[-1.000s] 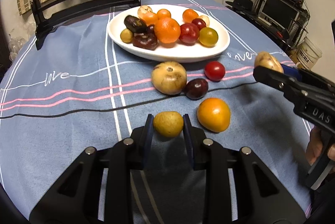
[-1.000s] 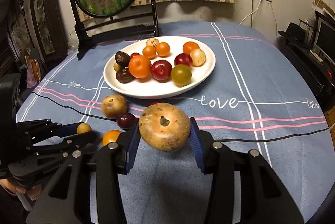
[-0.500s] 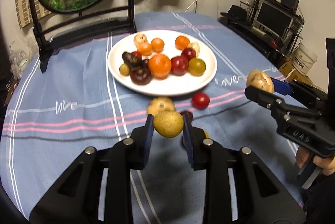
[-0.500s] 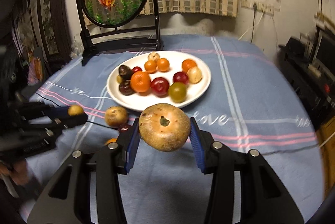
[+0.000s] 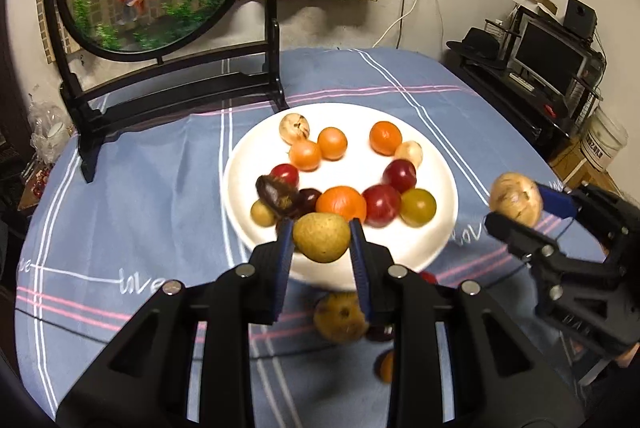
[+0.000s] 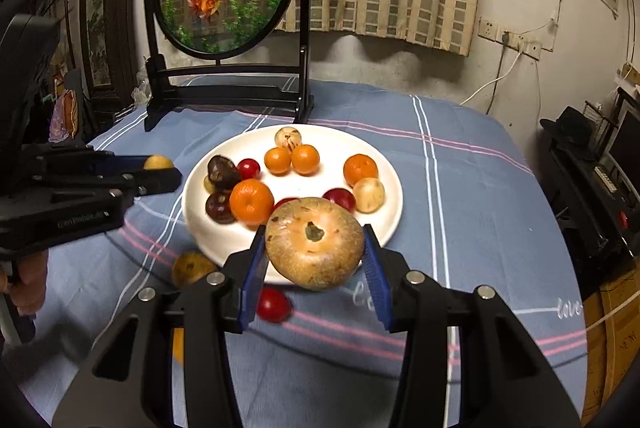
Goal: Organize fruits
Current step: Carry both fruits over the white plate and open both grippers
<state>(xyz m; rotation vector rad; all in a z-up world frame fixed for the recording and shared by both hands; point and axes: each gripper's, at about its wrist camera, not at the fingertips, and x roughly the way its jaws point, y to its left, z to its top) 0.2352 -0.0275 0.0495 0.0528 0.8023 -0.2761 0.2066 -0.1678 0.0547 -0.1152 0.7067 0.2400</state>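
Mid-carry toward the white plate (image 5: 440, 163), both loads lifted clear of the counter (image 5: 132, 203). Left claw (image 5: 321, 240) clamped on a small yellow-green fruit (image 5: 321, 236), hanging just over the plate's near rim. Right claw (image 6: 315, 248) gripping a large tan fruit (image 6: 315, 242), likewise at the near rim. Next, by judgement: lowering each into a bare patch of plate, then easing the pads apart. Loose on the cloth near the rim: a brown fruit (image 5: 340, 316) and a red fruit (image 6: 273, 304), yet to be gathered.
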